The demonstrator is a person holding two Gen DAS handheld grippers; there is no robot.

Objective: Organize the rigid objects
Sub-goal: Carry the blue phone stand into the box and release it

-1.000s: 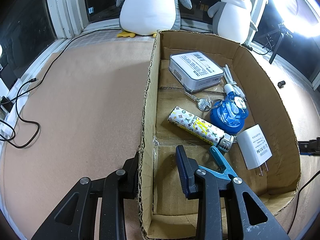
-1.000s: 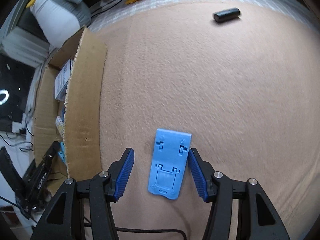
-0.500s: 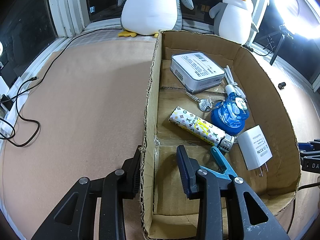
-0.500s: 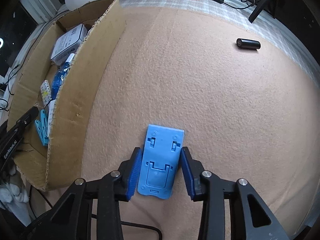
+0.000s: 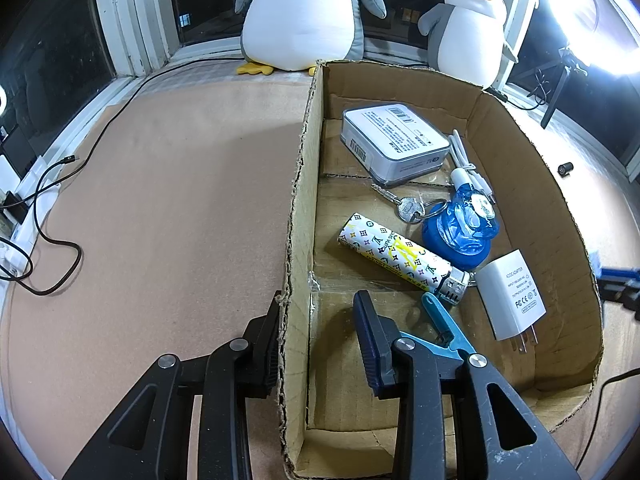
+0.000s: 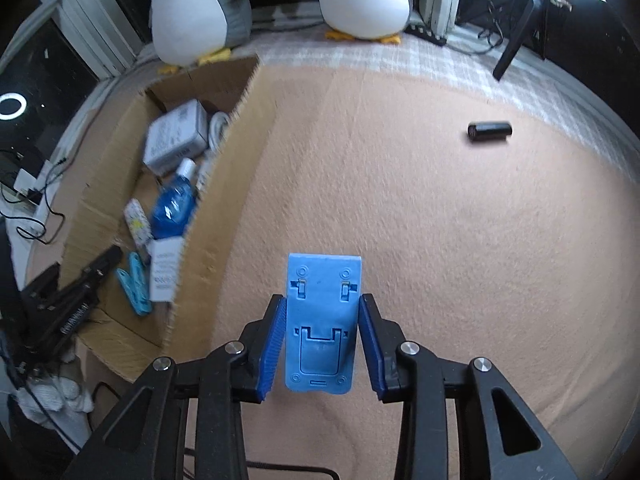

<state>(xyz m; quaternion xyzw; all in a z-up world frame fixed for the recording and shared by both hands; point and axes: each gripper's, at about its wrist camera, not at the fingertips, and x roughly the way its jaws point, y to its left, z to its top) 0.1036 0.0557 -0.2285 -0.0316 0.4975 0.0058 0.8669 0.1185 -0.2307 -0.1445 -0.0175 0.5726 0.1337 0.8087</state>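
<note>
A blue phone stand (image 6: 320, 328) is being pinched by the right gripper (image 6: 322, 346) above the tan mat (image 6: 440, 220); the cardboard box (image 5: 298, 208), being straddled by the spread left gripper (image 5: 320, 344), probably awaits it.

- The right gripper (image 6: 322, 344) clamps a blue plastic stand (image 6: 321, 320) by its sides.
- A cardboard box (image 6: 224, 184) sits left.
- A black cylinder (image 6: 489, 131) lies far right on the desk (image 6: 440, 240).

You've got two penguins (image 5: 304, 20) (image 5: 468, 28), one box (image 5: 298, 208), one blue stand (image 6: 320, 320), one black cylinder (image 6: 490, 131), one charger (image 5: 510, 292), one clip (image 5: 444, 326) (half hidden), one lighter (image 5: 396, 254).
</note>
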